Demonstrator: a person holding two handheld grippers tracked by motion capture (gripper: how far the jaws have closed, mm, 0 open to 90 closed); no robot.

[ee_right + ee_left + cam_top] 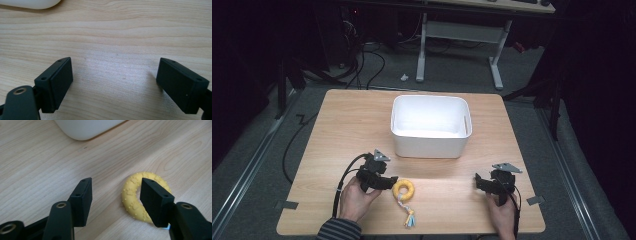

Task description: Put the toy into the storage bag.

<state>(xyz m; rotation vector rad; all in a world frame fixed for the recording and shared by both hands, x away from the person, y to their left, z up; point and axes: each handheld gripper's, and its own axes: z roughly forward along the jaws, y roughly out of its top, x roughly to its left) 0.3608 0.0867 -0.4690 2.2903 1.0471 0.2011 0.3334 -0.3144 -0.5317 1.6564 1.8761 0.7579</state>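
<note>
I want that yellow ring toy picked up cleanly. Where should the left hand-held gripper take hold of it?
Probably across the ring's band on the side nearest the left hand-held gripper, one jaw in the hole. The yellow ring toy lies flat on the table, with its rope tail trailing toward the person, so avoid that end.

Knobbly yellow rubber ring, matt wood-grain table, smooth white plastic bin

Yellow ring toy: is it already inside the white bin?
No, the yellow ring toy lies on the wooden table in front of the white bin, beside the left gripper.
</note>
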